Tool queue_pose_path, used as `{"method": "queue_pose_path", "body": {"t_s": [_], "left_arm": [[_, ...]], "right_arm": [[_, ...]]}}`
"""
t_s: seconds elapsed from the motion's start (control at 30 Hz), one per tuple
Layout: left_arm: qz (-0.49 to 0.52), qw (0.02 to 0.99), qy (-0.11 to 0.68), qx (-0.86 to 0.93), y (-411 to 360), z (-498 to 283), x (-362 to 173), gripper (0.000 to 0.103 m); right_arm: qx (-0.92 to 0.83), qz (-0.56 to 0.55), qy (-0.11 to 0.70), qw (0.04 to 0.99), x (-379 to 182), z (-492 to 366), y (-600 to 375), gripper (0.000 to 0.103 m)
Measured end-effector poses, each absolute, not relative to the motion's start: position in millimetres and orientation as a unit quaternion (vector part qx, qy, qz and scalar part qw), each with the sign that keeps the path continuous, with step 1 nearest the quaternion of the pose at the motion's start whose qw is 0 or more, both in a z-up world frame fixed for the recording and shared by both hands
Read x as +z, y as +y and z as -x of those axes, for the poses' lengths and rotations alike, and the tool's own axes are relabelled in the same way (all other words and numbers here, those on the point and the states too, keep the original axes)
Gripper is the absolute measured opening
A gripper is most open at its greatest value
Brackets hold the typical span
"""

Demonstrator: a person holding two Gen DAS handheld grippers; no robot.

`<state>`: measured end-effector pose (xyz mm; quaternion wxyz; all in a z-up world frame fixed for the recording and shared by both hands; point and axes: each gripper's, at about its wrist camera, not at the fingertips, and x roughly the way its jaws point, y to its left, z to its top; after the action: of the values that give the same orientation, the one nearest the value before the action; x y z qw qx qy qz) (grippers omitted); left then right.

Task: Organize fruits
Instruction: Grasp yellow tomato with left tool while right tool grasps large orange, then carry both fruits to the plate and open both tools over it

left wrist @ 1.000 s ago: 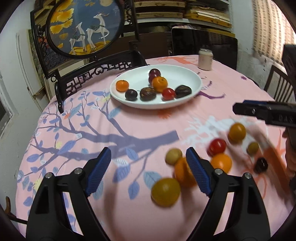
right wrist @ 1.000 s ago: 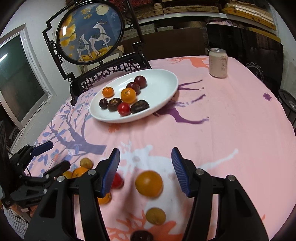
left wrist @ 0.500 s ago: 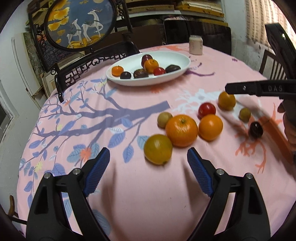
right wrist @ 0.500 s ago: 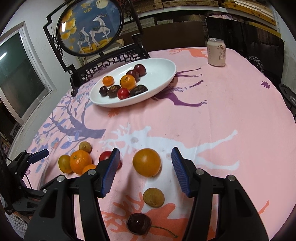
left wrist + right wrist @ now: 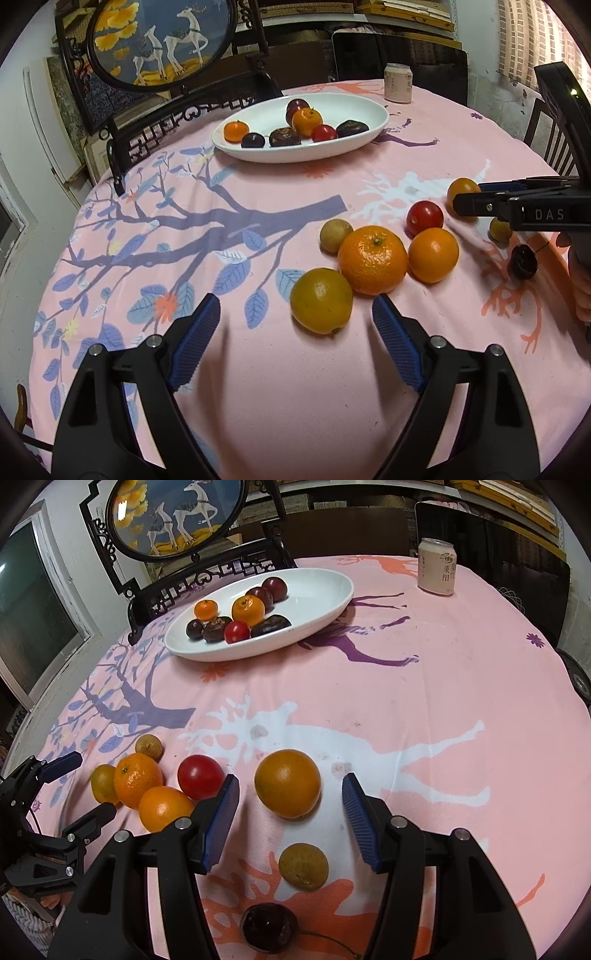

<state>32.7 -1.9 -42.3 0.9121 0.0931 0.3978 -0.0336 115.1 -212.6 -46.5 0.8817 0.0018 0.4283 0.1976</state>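
Orange fruit (image 5: pixel 287 782) sits near you, well away from the white plate (image 5: pixel 317 602), just past your spread right tongs (image 5: pixel 290 821). Your left tongs (image 5: pixel 295 332) are spread too, their jaws just closing a little, empty. You are reaching to grab. Next, go lower, squeeze, and carry it to the plate.

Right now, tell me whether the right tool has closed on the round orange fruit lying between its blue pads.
No. The round orange fruit lies on the pink tablecloth with clear gaps to both blue pads of the right tool.
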Motion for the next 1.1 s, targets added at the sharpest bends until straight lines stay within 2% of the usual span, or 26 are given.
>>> {"method": "queue_pose_path", "body": {"t_s": [0.13, 0.2, 0.27, 0.3, 0.33, 0.4, 0.5, 0.77, 1.1], "left_arm": [[-0.087, 0.907, 0.409, -0.043, -1.8, -37.8, -46.1, 0.070], [-0.084, 0.904, 0.417, -0.047, -1.0, -40.7, -48.6, 0.056], [-0.075, 0.900, 0.425, -0.056, -0.1, -43.5, -51.2, 0.049], [-0.073, 0.899, 0.427, -0.061, -0.6, -43.6, -51.6, 0.040], [-0.073, 0.899, 0.427, -0.067, -1.6, -43.3, -51.8, 0.036], [-0.079, 0.900, 0.425, -0.064, -3.6, -42.4, -52.1, 0.036], [-0.072, 0.902, 0.422, -0.057, -0.4, -42.4, -50.3, 0.036], [-0.048, 0.916, 0.397, -0.034, 15.7, -56.4, -21.8, 0.036], [-0.024, 0.922, 0.387, -0.008, 17.4, -159.1, 12.7, 0.036]], "right_arm": [[0.195, 0.001, 0.433, 0.880, -49.0, -116.2, -211.7, 0.058], [0.195, 0.004, 0.433, 0.880, -49.2, -115.8, -210.9, 0.058], [0.194, 0.009, 0.432, 0.881, -49.5, -115.1, -209.5, 0.058], [0.194, 0.012, 0.433, 0.880, -49.9, -114.7, -208.7, 0.058], [0.193, 0.017, 0.432, 0.881, -50.2, -114.0, -207.5, 0.055], [0.191, 0.028, 0.432, 0.881, -51.2, -112.9, -204.8, 0.043], [0.191, 0.034, 0.427, 0.883, -51.0, -111.5, -203.3, 0.037], [0.193, 0.010, 0.403, 0.895, -30.9, -115.3, -209.6, 0.037], [0.187, -0.013, 0.385, 0.904, 13.2, -193.3, -185.1, 0.037]]}}
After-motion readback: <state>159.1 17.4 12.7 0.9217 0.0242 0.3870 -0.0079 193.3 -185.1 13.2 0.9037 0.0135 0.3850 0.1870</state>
